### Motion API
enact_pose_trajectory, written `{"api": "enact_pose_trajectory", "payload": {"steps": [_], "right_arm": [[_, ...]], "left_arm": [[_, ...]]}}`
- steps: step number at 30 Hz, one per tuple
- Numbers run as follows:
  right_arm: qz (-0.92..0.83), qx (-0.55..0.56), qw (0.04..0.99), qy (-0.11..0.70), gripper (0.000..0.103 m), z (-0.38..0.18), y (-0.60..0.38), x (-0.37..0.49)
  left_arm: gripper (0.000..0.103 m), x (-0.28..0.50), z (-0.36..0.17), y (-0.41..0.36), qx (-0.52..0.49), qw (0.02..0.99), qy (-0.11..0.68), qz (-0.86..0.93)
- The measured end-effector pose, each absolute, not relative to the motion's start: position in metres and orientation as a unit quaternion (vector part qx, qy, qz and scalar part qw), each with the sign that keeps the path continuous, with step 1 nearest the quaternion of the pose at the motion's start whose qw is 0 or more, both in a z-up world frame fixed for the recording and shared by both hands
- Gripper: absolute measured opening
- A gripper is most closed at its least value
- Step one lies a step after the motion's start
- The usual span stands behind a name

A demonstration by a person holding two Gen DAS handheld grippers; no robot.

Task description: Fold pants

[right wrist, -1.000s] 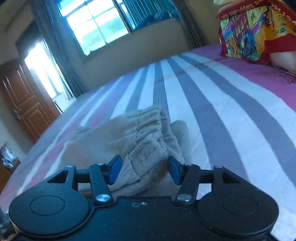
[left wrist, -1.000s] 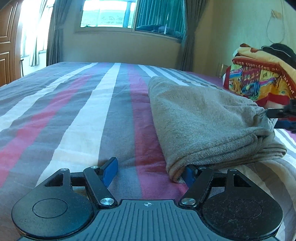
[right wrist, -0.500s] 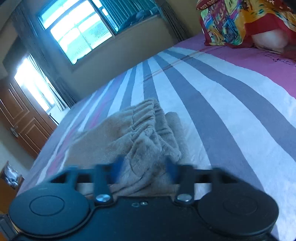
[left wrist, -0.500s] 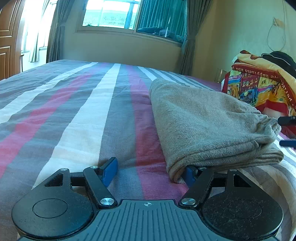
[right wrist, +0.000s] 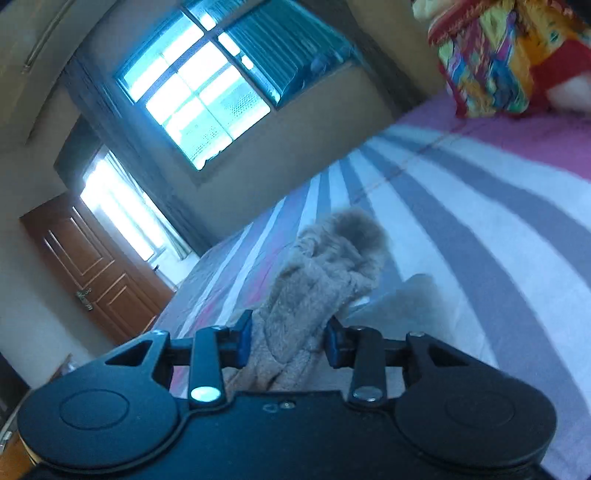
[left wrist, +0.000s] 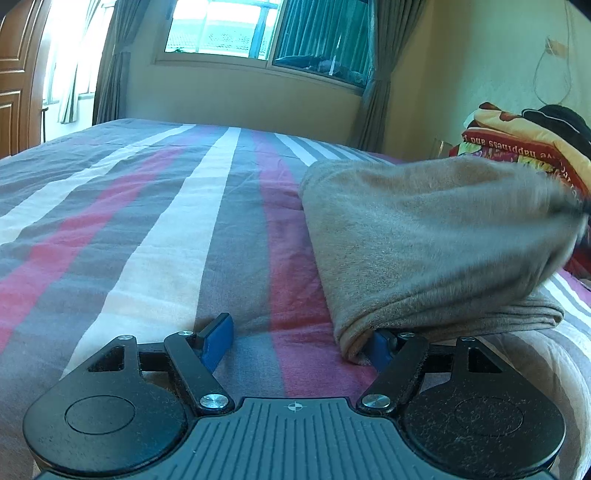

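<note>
Grey-brown fleece pants (left wrist: 424, 236) lie folded on the striped bed (left wrist: 155, 229). My left gripper (left wrist: 299, 343) is open and low on the bed; its right finger (left wrist: 380, 347) sits under the near corner of the fold. In the right wrist view the pants' gathered waistband (right wrist: 314, 295) is bunched between my right gripper (right wrist: 288, 339), whose fingers press on it and lift it off the bed. In the left wrist view the pants' right end (left wrist: 535, 199) is raised and blurred.
A colourful folded blanket (left wrist: 524, 147) with dark cloth on top sits at the bed's right side, also in the right wrist view (right wrist: 509, 55). A window (left wrist: 236, 29) and curtains are beyond the bed. A wooden door (right wrist: 96, 269) stands left.
My right gripper has closed on the waistband and raised it, tilting upward. The pants' right end has lifted off the bed. The left gripper has stayed put.
</note>
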State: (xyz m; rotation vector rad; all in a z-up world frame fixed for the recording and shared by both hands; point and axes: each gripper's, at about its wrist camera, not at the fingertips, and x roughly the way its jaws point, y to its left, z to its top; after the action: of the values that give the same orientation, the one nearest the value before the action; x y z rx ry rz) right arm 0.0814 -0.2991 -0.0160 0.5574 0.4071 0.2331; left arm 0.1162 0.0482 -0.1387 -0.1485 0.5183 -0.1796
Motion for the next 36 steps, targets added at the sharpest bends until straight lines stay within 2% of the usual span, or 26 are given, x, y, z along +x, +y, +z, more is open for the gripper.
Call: {"api": "enact_pose_trajectory", "payload": {"steps": [4, 8, 12, 13, 15, 20, 23, 36], "right_arm": [[0.021, 0.323, 0.89, 0.32, 0.035, -0.085, -0.318, 0.094], [0.038, 0.296, 0.907, 0.296, 0.035, -0.07, -0.312, 0.086], [0.088, 0.278, 0.927, 0.234, 0.035, -0.045, -0.305, 0.069], [0.077, 0.262, 0.931, 0.242, 0.035, -0.05, -0.303, 0.071], [0.035, 0.263, 0.909, 0.321, 0.034, -0.079, -0.313, 0.085], [0.034, 0.202, 0.928, 0.31, 0.039, -0.078, -0.299, 0.079], [0.041, 0.237, 0.919, 0.312, 0.038, -0.082, -0.307, 0.079], [0.036, 0.212, 0.922, 0.322, 0.039, -0.074, -0.298, 0.096]], "left_arm": [[0.076, 0.116, -0.139, 0.048, -0.075, 0.96, 0.255, -0.088], [0.076, 0.115, -0.14, 0.049, -0.083, 0.96, 0.252, -0.087], [0.076, 0.116, -0.141, 0.05, -0.088, 0.96, 0.251, -0.087], [0.077, 0.116, -0.141, 0.049, -0.084, 0.96, 0.252, -0.087], [0.077, 0.117, -0.14, 0.047, -0.076, 0.96, 0.255, -0.086], [0.077, 0.117, -0.14, 0.048, -0.08, 0.96, 0.254, -0.084], [0.077, 0.117, -0.14, 0.047, -0.08, 0.96, 0.253, -0.084], [0.077, 0.117, -0.141, 0.049, -0.088, 0.959, 0.253, -0.088]]}}
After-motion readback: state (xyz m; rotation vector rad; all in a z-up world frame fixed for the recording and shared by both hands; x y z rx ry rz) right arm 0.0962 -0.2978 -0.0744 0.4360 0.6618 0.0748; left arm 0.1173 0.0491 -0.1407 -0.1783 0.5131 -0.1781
